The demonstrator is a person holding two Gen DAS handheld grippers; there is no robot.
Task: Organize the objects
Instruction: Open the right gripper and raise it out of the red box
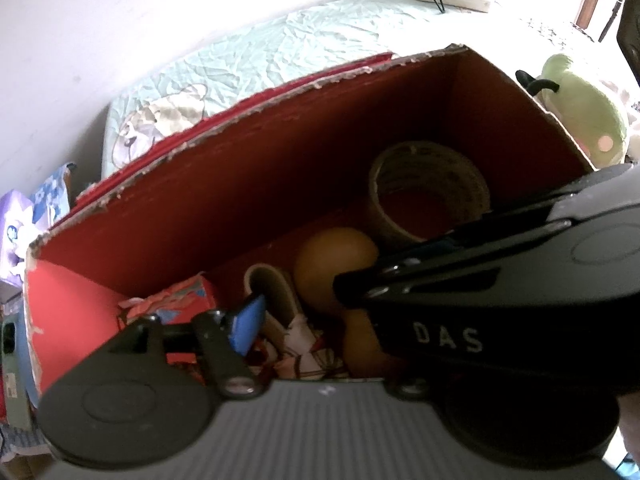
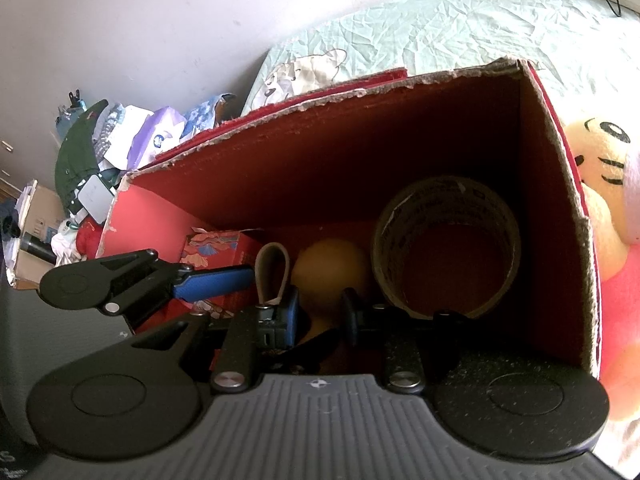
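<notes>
Black fingers of the right gripper (image 2: 320, 316) stand nearest, at the lower middle of its own view, set close with a narrow gap. Something dark lies under that gap, and I cannot tell whether they pinch it. The left gripper (image 1: 304, 320) shows only one finger with a blue pad (image 1: 248, 320). The other finger is hidden behind the right gripper's body, so its grip cannot be told.

Both reach into a red cardboard box (image 2: 560, 184). On the box floor, just past the fingers, lie a beige strap loop (image 2: 273, 272), an orange ball (image 2: 330, 268) at centre, a small patterned red carton (image 2: 218, 246) to the left and a big tape roll (image 2: 446, 246) to the right, beside the ball.

Outside the box's right wall sit a yellow plush toy (image 2: 600, 168) and a green plush toy (image 1: 580, 116). Behind the box spreads a pale green sheet (image 2: 460, 28), with a cluttered heap (image 2: 112, 152) at far left.
</notes>
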